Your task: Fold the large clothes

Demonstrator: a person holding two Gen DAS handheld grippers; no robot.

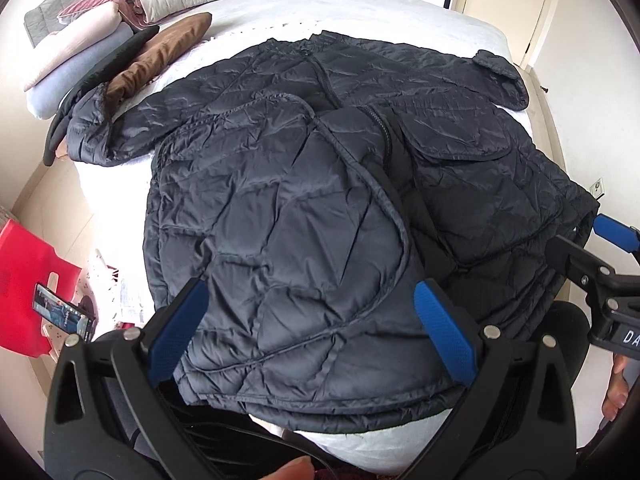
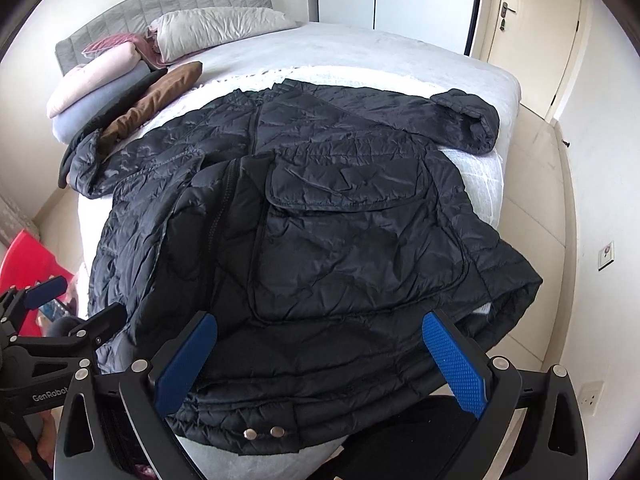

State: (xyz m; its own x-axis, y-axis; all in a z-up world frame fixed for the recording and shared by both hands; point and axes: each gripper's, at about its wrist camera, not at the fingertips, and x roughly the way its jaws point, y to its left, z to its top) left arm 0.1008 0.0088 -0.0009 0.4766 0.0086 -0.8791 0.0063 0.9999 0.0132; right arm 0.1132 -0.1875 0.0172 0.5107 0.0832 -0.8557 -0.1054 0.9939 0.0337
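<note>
Left gripper [image 1: 312, 334]: fingers spread wide, nothing between the blue pads, poised over the near hem of the jacket [image 1: 320, 200]; right gripper [image 2: 320, 364]: likewise spread wide and empty, above the near hem where two metal snaps [image 2: 262, 433] show. The dark quilted jacket lies on the bed [image 2: 400, 52], near edge at the foot; its lower part is doubled up over the body, a flapped pocket [image 2: 344, 188] uppermost; both sleeves stretch outward, the left cuff reaching the cushions, the right cuff near the bed's right edge. Further back: a brown cushion [image 2: 152, 104], stacked pillows [image 2: 100, 80] and a grey headboard [image 2: 160, 4]; a red chair [image 1: 28, 280] with a phone [image 1: 64, 312] stands left of the bed.
</note>
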